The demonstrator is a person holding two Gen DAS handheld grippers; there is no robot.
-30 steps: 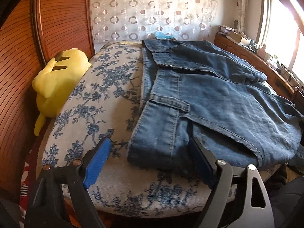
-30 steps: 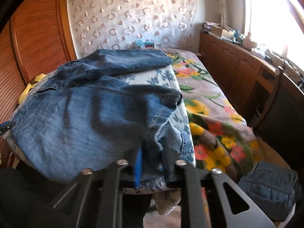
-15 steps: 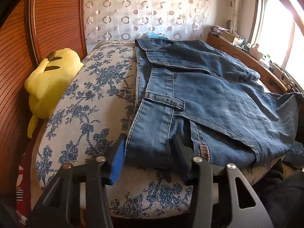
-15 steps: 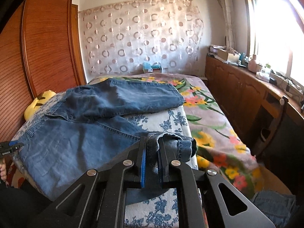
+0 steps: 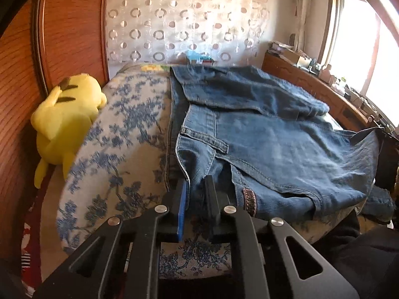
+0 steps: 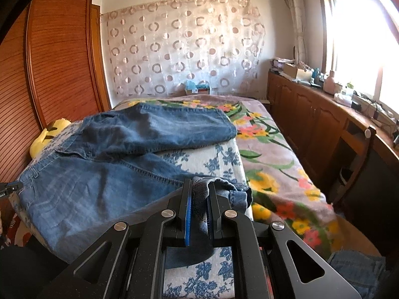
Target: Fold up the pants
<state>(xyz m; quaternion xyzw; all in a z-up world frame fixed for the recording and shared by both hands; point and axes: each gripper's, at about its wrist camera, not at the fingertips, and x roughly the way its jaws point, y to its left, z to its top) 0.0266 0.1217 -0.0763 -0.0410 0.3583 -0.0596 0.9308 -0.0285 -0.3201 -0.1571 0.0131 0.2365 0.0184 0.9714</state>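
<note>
Jeans point(image 5: 261, 134) on floral-covered bed point(image 5: 119, 134)

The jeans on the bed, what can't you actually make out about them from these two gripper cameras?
- Left wrist view: the waistband corner of the jeans inside the closing left gripper, covered by its fingers.
- Left wrist view: the brown label, lettering too small.
- Right wrist view: the hem in the right gripper, partly covered by its fingers.

You have open bed point(image 6: 274, 149) to the right of the jeans point(image 6: 104, 182), while a yellow plush toy point(image 5: 64, 122) and wooden wardrobe point(image 5: 72, 32) crowd the left.
</note>
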